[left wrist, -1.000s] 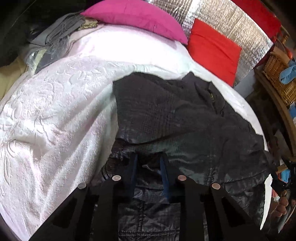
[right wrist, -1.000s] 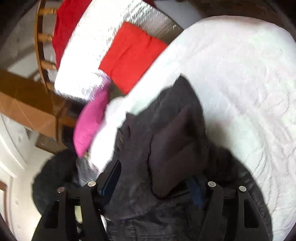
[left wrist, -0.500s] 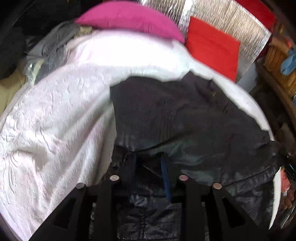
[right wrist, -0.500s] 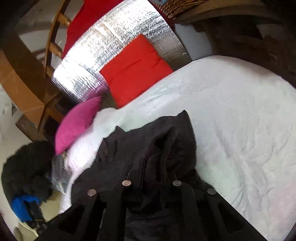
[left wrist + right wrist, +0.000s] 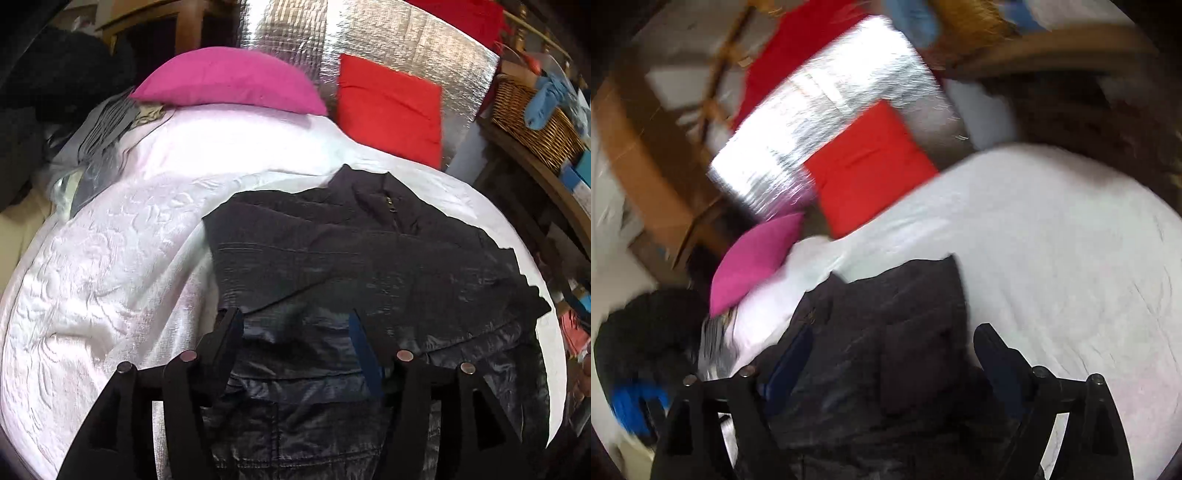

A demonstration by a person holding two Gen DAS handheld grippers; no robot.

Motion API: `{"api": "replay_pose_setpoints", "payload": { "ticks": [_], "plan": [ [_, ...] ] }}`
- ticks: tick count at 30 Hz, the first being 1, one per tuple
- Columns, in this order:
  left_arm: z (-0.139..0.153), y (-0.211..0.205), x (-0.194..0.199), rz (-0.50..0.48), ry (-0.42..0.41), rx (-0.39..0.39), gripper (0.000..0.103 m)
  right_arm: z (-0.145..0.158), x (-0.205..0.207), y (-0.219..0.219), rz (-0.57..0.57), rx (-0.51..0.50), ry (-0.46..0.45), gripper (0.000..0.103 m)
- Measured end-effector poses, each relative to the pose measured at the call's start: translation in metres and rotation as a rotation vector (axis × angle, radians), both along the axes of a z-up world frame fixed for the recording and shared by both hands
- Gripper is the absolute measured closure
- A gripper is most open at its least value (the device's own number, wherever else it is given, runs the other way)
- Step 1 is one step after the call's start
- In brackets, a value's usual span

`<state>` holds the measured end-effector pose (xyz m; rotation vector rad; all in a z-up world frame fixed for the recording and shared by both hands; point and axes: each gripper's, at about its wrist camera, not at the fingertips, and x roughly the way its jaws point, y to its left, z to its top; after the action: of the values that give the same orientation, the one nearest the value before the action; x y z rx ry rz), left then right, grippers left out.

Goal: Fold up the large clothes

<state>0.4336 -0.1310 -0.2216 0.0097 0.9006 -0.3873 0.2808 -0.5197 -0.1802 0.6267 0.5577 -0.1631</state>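
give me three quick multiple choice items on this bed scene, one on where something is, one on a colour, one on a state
1. Where does the dark jacket lie?
A. spread on the white bedcover
B. hung on a chair
C. inside the wicker basket

2. What colour is the square cushion leaning on the silver padded panel?
A. blue
B. red
C. green

3. How does the left gripper stand over the jacket?
A. clamped on a cushion
B. pinching the bedcover
C. fingers apart, nothing pinched

Answers:
1. A, the jacket lies flat across the bedcover in both wrist views.
2. B, the red cushion stands beside the pink pillow.
3. C, the jaws are opening, and the jacket lies below them, not pressed by the pads.
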Motion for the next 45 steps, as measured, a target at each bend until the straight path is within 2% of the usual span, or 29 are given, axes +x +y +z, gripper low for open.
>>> {"api": "replay_pose_setpoints", "payload": {
  "ticks": [1,2,3,4,7,10,14,16,17,18,19,21,22,23,27,28,30,34,37,41,45],
  "plan": [
    [-0.004,-0.002,-0.001,-0.009,0.004,0.009,0.043,-0.002,0.007,0.007,0.020,-0.013,0.010,0.033],
    [-0.007,-0.008,0.001,-0.014,0.014,0.020,0.043,-0.009,0.018,0.015,0.051,-0.022,0.045,0.041],
    [-0.013,-0.011,0.001,-0.018,0.029,0.039,0.043,-0.017,0.028,0.020,0.070,-0.024,0.090,0.057],
    [-0.021,-0.015,0.004,-0.020,0.049,0.065,0.043,-0.027,0.035,0.023,0.085,-0.026,0.137,0.067],
    [-0.045,-0.025,0.009,-0.032,0.100,0.151,0.043,-0.060,0.053,0.028,0.105,-0.020,0.307,0.067],
    [-0.045,-0.033,0.002,-0.052,0.048,0.218,0.042,-0.054,0.043,0.026,0.087,0.037,0.289,0.067],
    [-0.034,-0.038,-0.020,-0.074,-0.015,0.199,0.042,-0.038,0.019,0.027,0.079,0.117,0.190,0.065],
    [-0.033,-0.043,-0.032,-0.104,-0.045,0.188,0.034,-0.037,0.018,0.036,0.099,0.107,0.180,0.063],
    [-0.035,-0.049,-0.037,-0.120,-0.058,0.204,0.028,-0.042,0.022,0.040,0.108,0.095,0.195,0.058],
    [-0.043,-0.057,-0.039,-0.128,-0.060,0.248,0.028,-0.050,0.027,0.042,0.114,0.084,0.220,0.035],
    [-0.053,-0.064,-0.040,-0.131,-0.051,0.301,0.028,-0.061,0.032,0.044,0.124,0.074,0.259,0.030],
    [-0.071,-0.077,-0.043,-0.149,-0.039,0.412,0.028,-0.086,0.040,0.049,0.152,0.068,0.368,0.030],
    [-0.070,-0.082,-0.049,-0.158,-0.079,0.457,0.028,-0.086,0.032,0.051,0.152,0.061,0.366,0.031],
    [-0.068,-0.083,-0.053,-0.168,-0.087,0.468,0.028,-0.077,0.027,0.052,0.148,0.048,0.344,0.032],
    [-0.043,-0.072,-0.076,-0.204,-0.082,0.360,0.028,-0.030,-0.009,0.048,0.148,0.057,0.155,0.031],
    [-0.034,-0.065,-0.088,-0.210,-0.090,0.322,0.028,-0.021,-0.023,0.046,0.144,0.083,0.109,0.031],
    [-0.020,-0.052,-0.112,-0.218,-0.120,0.298,0.028,-0.012,-0.043,0.045,0.140,0.113,0.058,0.031],
    [0.001,-0.022,-0.164,-0.201,-0.160,0.255,0.028,-0.005,-0.079,0.041,0.152,0.074,0.039,0.031],
    [0.007,0.006,-0.212,-0.159,-0.157,0.227,0.028,0.000,-0.112,0.035,0.145,0.066,-0.002,0.031],
    [0.001,0.038,-0.238,-0.067,-0.109,0.160,0.026,0.000,-0.160,0.024,0.132,0.074,-0.047,0.031],
    [-0.007,0.069,-0.263,0.024,-0.036,0.090,0.025,-0.014,-0.184,0.035,0.132,0.086,-0.044,0.031]
  ]
}}
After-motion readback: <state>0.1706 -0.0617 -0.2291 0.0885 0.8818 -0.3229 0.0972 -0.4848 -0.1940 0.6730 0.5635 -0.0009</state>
